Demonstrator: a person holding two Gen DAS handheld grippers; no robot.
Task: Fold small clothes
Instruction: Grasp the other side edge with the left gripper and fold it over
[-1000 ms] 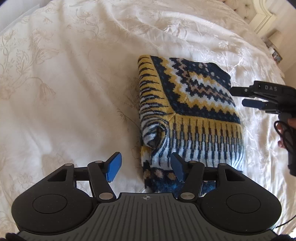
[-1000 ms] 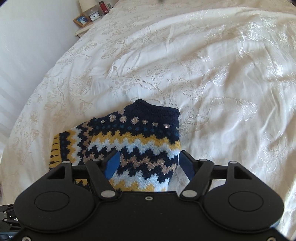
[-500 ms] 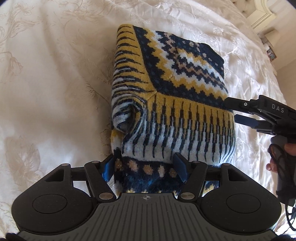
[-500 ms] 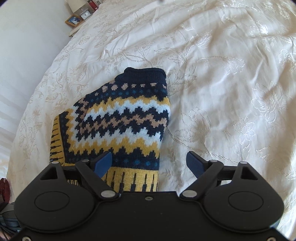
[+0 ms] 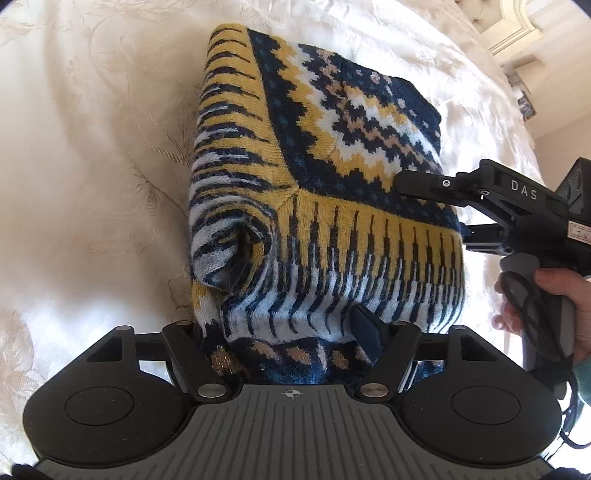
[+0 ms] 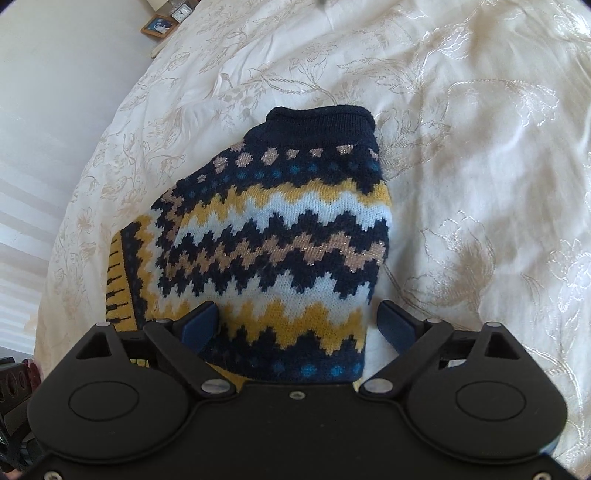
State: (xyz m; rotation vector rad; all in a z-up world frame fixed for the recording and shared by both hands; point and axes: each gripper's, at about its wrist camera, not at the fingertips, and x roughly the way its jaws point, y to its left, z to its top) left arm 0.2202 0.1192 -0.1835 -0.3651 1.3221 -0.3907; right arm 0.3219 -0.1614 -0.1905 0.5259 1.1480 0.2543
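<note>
Folded knit sweater on cream bedspread, right claw fingers apart (straddling near edge)

A home bedroom; a bed spread with a cream floral-embroidered coverlet; a tufted headboard; a framed picture and small clock alongside.

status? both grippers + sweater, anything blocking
Left gripper open, straddling near hem of folded sweater. Right gripper open over its side edge. Bedspread around it; nothing in the way.
</note>
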